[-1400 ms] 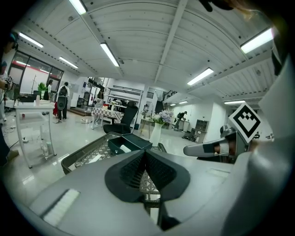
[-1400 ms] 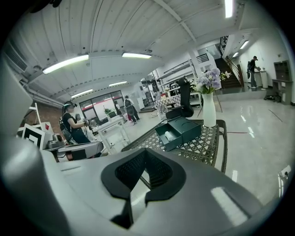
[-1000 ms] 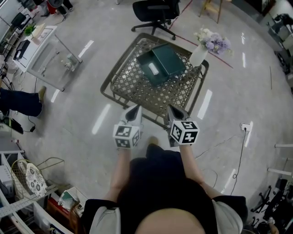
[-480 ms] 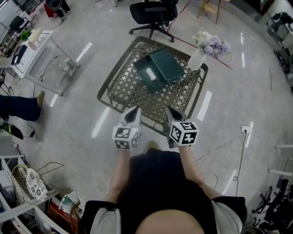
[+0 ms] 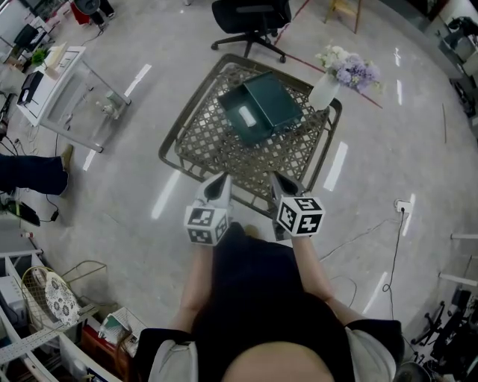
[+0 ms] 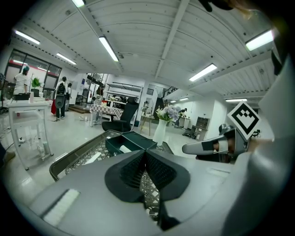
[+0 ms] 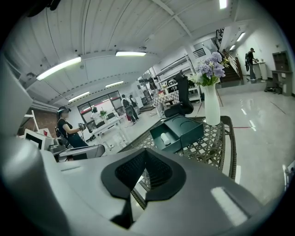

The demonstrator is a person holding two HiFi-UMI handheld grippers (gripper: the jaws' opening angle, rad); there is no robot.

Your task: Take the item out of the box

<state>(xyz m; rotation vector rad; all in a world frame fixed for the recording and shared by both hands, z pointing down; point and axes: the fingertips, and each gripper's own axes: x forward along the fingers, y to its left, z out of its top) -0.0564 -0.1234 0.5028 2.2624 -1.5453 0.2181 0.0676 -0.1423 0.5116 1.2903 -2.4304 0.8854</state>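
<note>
A dark green box (image 5: 260,109) lies open on the lattice table (image 5: 216,145), its lid folded back to the right. Inside it rests a small white item (image 5: 247,114), also seen as a white roll (image 7: 164,138) in the right gripper view and as a pale item (image 6: 125,149) in the left gripper view. My left gripper (image 5: 222,180) and right gripper (image 5: 276,179) hover side by side over the table's near edge, well short of the box. Both are shut with nothing between their jaws.
A white vase of lilac flowers (image 5: 334,77) stands at the table's right corner, close to the box. A black office chair (image 5: 250,21) is beyond the table. A glass-topped side table (image 5: 63,86) stands at the left, shelves with plates (image 5: 52,298) at the lower left.
Both grippers have edged slightly toward the table; the scene shifted a little in the head view. Their jaws stay shut.
</note>
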